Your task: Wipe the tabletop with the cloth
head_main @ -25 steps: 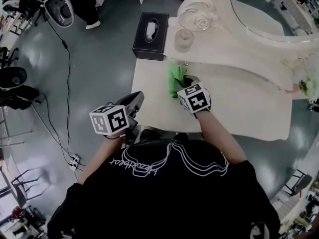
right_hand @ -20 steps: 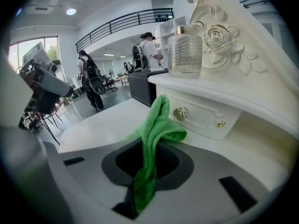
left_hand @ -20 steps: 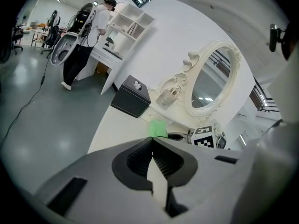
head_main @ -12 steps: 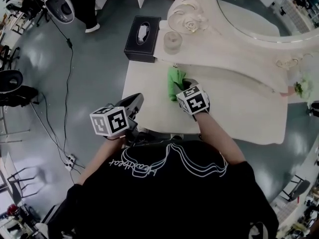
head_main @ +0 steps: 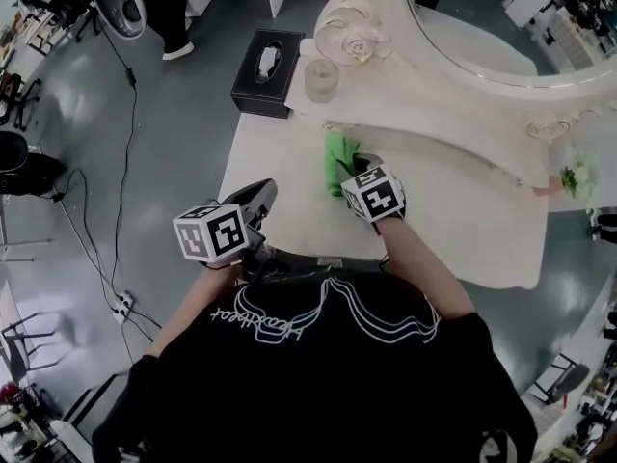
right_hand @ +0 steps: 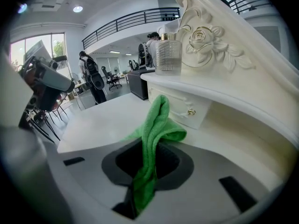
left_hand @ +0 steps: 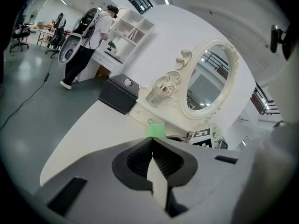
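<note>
A green cloth (head_main: 339, 156) lies bunched on the white tabletop (head_main: 280, 177) near its back left part, below the vanity's raised shelf. My right gripper (head_main: 359, 165) is shut on the cloth (right_hand: 152, 139), which runs up between its jaws and folds over ahead of them. My left gripper (head_main: 258, 201) hovers at the table's front left edge, shut with nothing in it (left_hand: 152, 154). In the left gripper view the cloth (left_hand: 155, 129) shows as a small green patch just past the jaws.
A black tissue box (head_main: 259, 70) stands at the table's left back corner. A glass jar (head_main: 321, 79) sits on the vanity's raised shelf beside the ornate oval mirror (head_main: 482, 37). A small flower bunch (head_main: 576, 178) is at the far right. Cables run over the floor at left.
The grippers hold nearly the same place in the view while the table and vanity have shifted left and up in the head view. The cloth stays in the right gripper.
</note>
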Available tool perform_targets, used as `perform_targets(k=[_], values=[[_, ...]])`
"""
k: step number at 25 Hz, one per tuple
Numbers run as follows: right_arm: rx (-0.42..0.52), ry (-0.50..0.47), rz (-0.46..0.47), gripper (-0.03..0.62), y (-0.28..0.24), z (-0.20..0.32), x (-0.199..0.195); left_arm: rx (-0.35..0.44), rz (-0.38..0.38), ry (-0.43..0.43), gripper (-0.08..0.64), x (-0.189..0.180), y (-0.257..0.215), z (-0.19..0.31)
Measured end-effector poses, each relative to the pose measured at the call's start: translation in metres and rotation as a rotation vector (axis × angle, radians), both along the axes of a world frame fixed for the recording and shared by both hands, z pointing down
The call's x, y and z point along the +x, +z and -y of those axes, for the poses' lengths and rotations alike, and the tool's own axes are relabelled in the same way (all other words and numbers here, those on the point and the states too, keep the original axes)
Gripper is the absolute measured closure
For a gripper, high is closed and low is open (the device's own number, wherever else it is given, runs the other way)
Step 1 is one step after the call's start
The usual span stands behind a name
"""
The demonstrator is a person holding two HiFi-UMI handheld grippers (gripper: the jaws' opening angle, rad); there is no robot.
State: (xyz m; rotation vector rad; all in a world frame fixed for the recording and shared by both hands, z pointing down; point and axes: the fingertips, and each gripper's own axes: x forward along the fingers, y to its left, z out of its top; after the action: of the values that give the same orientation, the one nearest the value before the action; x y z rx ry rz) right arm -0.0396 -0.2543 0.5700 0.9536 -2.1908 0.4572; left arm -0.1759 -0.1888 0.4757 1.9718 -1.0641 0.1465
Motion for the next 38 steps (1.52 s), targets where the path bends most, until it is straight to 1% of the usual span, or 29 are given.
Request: perform_targets(k=[5, 10, 14, 17, 21, 28, 33, 38], values=[[0.005, -0.038, -0.018, 0.537, 0.0, -0.002, 0.011, 0.019, -0.004, -0.029, 0.557, 0.01, -0.004, -0.006], [0.011, -0.052, -0.023, 0.537, 0.0, -0.003, 0.021, 0.037, -0.006, -0.058, 0.555, 0.017, -0.009, -0.014], [0.022, -0.051, -0.027, 0.537, -0.001, -0.003, 0.033, 0.042, -0.009, -0.075, 0.557, 0.023, -0.007, -0.019], [0.025, -0.034, -0.028, 0.537, -0.001, -0.004, 0.044, 0.034, -0.015, -0.071, 0.557, 0.029, -0.003, -0.025], [0.028, 0.0, -0.023, 0.537, -0.001, -0.004, 0.058, 0.02, -0.01, -0.046, 0.555, 0.037, 0.001, -0.028], [0.022, 0.038, -0.051, 0.537, -0.001, -0.004, 0.07, 0.006, -0.019, 0.011, 0.555, 0.041, 0.004, -0.022], [0.013, 0.091, -0.087, 0.537, -0.001, -0.006, 0.082, -0.017, -0.04, 0.072, 0.557, 0.045, 0.006, -0.016], [0.009, 0.144, -0.123, 0.538, -0.002, -0.006, 0.089, -0.052, -0.037, 0.129, 0.557, 0.041, 0.016, -0.006]])
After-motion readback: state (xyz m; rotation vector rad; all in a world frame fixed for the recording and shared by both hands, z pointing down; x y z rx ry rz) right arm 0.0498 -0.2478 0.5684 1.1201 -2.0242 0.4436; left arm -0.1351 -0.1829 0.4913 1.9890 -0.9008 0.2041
